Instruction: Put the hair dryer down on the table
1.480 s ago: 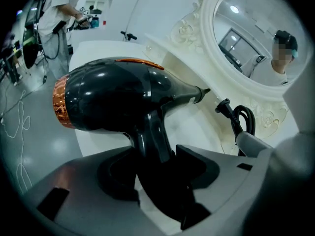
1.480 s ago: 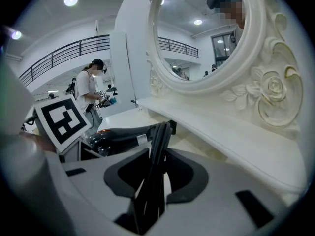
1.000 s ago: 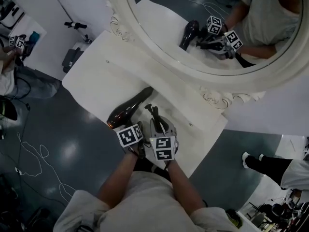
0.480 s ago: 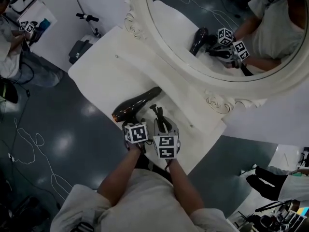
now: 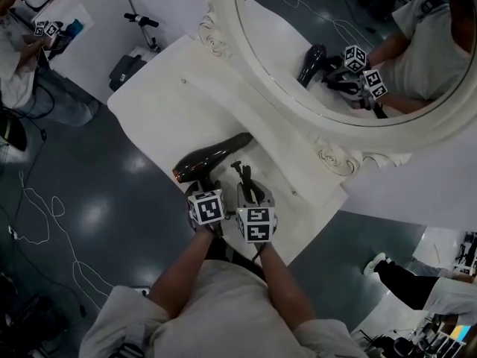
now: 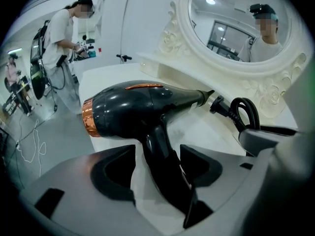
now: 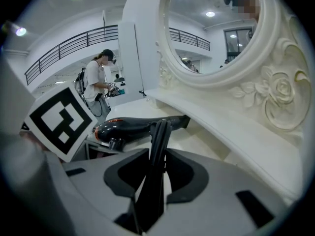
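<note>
The black hair dryer point(image 5: 212, 157) with a copper rear ring lies on the white table point(image 5: 168, 103), nozzle toward the mirror. In the left gripper view its body point(image 6: 133, 109) fills the middle and its handle runs down between the jaws. My left gripper point(image 5: 206, 188) point(image 6: 157, 163) is open; its jaws have just been opening, with a gap on the handle's left side. My right gripper point(image 5: 250, 192) point(image 7: 156, 173) is shut on the dryer's bundled black cord point(image 7: 157, 141), which stands up just right of the dryer point(image 7: 133, 127).
A big oval mirror point(image 5: 335, 66) in an ornate white frame stands along the table's far side and reflects the dryer and both grippers. The table's near edge runs just under my hands. A person point(image 5: 19, 58) stands at the far left, and cables point(image 5: 45, 215) trail over the floor.
The marker cube on my left gripper has rolled slightly. The dryer and the right gripper with the cord stay where they were. The whole view has shifted a little.
</note>
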A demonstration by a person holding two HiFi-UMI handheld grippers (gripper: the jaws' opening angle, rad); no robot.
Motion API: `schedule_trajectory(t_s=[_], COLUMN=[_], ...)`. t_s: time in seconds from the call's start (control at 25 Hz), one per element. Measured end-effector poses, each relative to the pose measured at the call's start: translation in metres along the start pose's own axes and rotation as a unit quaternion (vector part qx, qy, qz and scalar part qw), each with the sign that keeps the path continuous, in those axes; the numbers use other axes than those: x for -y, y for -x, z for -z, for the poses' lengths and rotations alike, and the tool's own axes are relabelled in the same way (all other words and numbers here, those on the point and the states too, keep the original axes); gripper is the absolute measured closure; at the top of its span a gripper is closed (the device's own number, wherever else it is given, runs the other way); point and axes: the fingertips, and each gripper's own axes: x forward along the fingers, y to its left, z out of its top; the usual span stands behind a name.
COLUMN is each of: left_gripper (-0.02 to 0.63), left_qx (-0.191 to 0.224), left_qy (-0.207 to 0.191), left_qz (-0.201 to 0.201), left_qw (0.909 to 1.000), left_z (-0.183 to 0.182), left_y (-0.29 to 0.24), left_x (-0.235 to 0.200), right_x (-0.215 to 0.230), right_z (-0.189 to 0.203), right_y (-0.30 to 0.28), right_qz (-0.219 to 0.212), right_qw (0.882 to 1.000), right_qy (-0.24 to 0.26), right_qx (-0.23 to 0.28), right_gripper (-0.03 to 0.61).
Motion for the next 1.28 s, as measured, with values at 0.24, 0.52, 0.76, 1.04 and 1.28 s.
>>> schedule_trajectory(t_s=[0.24, 0.52, 0.76, 1.04, 1.28], left_gripper=[0.344, 0.345, 0.47, 0.601, 0.601], left_qx=[0.014, 0.033, 0.052, 0.083, 0.091], left_qy=[0.028, 0.006, 0.033, 0.061, 0.076], left_qz=[0.01, 0.019, 0.012, 0.035, 0.057], left_qw=[0.9995, 0.9993, 0.998, 0.9941, 0.9913], left_z=[0.006, 0.007, 0.014, 0.019, 0.025], left_y=[0.011, 0.034, 0.057, 0.072, 0.075], left_x=[-0.001, -0.001, -0.01, -0.018, -0.019], right_x=[0.0, -0.006, -0.007, -0.01, -0.012], right_z=[0.009, 0.009, 0.01, 0.013, 0.021], right_y=[-0.001, -0.001, -0.002, -0.007, -0.015], right_qz=[-0.01, -0.017, -0.022, -0.025, -0.027], right_qw=[1.0, 1.0, 0.999, 0.999, 0.998], right_qy=[0.006, 0.02, 0.029, 0.036, 0.038], right_qx=[-0.009, -0.012, -0.016, -0.024, -0.04], right_gripper=[0.466, 0.466, 0.466, 0.466, 0.466])
